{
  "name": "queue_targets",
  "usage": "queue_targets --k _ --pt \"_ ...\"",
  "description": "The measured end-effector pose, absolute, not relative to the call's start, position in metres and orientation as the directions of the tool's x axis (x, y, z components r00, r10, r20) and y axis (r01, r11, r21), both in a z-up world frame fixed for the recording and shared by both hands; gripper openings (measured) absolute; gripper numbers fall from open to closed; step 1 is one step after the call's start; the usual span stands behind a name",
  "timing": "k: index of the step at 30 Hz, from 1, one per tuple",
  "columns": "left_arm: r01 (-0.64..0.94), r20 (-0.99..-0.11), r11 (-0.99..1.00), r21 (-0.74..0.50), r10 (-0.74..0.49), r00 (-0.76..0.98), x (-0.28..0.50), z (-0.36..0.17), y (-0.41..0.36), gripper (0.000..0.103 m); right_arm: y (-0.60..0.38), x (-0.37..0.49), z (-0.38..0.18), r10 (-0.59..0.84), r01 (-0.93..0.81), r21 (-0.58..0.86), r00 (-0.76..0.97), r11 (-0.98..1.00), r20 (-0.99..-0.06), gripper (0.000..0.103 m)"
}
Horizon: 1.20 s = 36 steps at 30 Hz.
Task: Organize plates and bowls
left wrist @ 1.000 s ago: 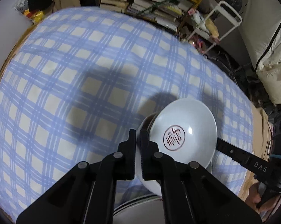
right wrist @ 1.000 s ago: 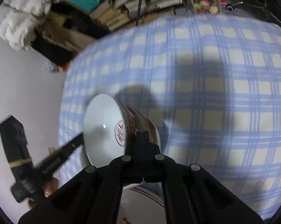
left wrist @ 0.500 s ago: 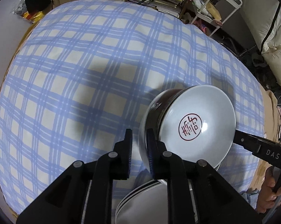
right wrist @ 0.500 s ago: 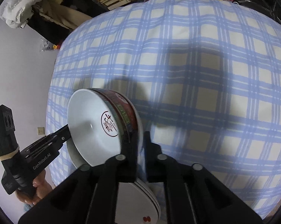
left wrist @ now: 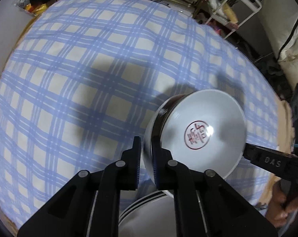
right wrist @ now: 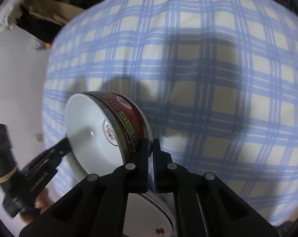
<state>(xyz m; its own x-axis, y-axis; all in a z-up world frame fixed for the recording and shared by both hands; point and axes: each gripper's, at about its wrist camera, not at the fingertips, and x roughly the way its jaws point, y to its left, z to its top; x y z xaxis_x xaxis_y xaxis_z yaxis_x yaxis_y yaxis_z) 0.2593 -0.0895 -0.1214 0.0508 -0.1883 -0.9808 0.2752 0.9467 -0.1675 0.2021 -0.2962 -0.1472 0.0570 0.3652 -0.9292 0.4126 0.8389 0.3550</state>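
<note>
While both claws, left claw [left wrist: 146, 154] and right claw [right wrist: 150, 154], pinch opposite rims, the nested bowls [right wrist: 101, 130] may slip apart if tilted over the plates [right wrist: 149, 213].

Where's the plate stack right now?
Low centre in both wrist views: the plate stack lies on the checked cloth, under the red-patterned bowl that both tongs grip.

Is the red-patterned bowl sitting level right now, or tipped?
Tipped. The bowl is on edge, its white inside facing sideways, with the left gripper and right gripper clamping opposite rims above the plate stack.
</note>
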Motion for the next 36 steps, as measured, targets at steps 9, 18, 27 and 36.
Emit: queue_targets --k 9,18,27,36 --pt "0.248 -0.984 0.956 -0.157 -0.173 0.042 0.257 -0.132 -0.088 0.007 -0.308 0.196 -0.164 0.483 0.494 0.459 0.087 0.738 -0.871 0.011" --pt "0.232 -0.959 0.942 -0.242 -0.269 0.090 0.254 -0.119 -0.072 0.007 -0.300 0.182 -0.147 0.434 0.451 0.456 0.159 0.767 -0.887 0.012" --pt "0.246 -0.953 0.938 -0.244 -0.278 0.118 0.248 -0.089 -0.076 0.007 -0.312 0.166 -0.125 0.448 0.469 0.487 0.201 0.737 -0.871 0.012" --pt "0.229 -0.935 0.940 -0.252 -0.297 0.193 0.203 -0.039 -0.057 0.006 -0.304 0.136 -0.075 0.433 0.428 0.498 0.246 0.754 -0.867 0.012"
